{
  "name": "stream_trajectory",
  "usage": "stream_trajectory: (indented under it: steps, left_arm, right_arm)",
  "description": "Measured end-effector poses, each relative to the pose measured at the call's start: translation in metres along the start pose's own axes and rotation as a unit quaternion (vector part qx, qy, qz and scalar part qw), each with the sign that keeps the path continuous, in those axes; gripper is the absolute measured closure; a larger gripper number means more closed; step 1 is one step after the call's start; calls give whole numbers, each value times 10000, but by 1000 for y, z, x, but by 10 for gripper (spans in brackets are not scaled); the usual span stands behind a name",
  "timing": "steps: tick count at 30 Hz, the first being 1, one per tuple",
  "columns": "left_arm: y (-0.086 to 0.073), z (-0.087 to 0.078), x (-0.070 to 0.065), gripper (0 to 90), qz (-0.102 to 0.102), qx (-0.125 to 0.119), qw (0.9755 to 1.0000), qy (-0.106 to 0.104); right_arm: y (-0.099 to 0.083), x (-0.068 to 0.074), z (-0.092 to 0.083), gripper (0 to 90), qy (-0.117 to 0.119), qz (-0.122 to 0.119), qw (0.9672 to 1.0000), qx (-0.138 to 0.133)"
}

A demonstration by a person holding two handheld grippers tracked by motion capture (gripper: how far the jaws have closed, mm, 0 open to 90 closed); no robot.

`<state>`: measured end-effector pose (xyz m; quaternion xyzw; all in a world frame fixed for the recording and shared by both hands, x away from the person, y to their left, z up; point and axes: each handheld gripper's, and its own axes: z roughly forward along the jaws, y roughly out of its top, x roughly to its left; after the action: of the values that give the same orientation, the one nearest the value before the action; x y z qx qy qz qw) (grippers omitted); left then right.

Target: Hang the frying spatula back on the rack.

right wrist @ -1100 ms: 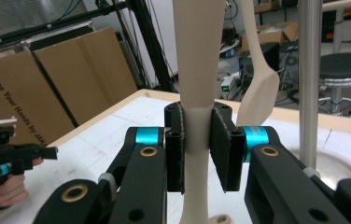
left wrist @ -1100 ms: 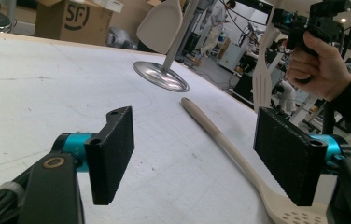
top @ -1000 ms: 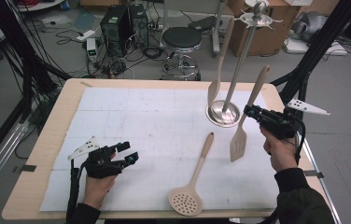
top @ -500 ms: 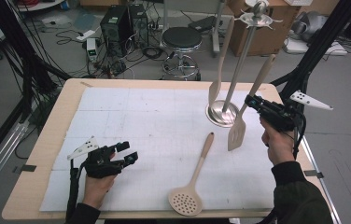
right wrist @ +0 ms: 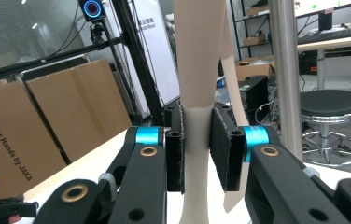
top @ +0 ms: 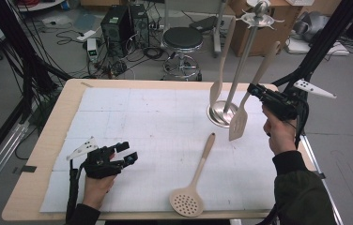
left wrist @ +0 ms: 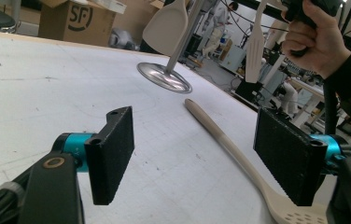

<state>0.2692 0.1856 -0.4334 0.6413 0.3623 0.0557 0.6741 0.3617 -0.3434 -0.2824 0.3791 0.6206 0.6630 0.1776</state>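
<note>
Now the pale wooden table (top: 43, 154) carries the steel utensil stand (top: 233, 70), where one beige spatula (top: 218, 70) already hangs. Since a second ago the right gripper (top: 255, 90), clamped on the slotted beige turner's (top: 239, 123) handle, has lifted it off the mat toward the hooks; hanging looks next. Left gripper (top: 128, 153) rests with jaws apart, empty, near the perforated beige skimmer (top: 188, 201).

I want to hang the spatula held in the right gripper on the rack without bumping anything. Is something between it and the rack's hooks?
The right gripper holds the slotted spatula beside the rack. Nothing visible lies between them; an already hung spoon dangles on the pole's far side.
</note>
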Motion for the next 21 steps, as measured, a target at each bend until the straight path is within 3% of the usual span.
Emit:
stream_trajectory:
  steps: [21]
  left_arm:
    - [-3,-5,-1,295,-35,6,10000,58]
  right_arm:
    - [26,-11,11,769,91,18,9999,72]
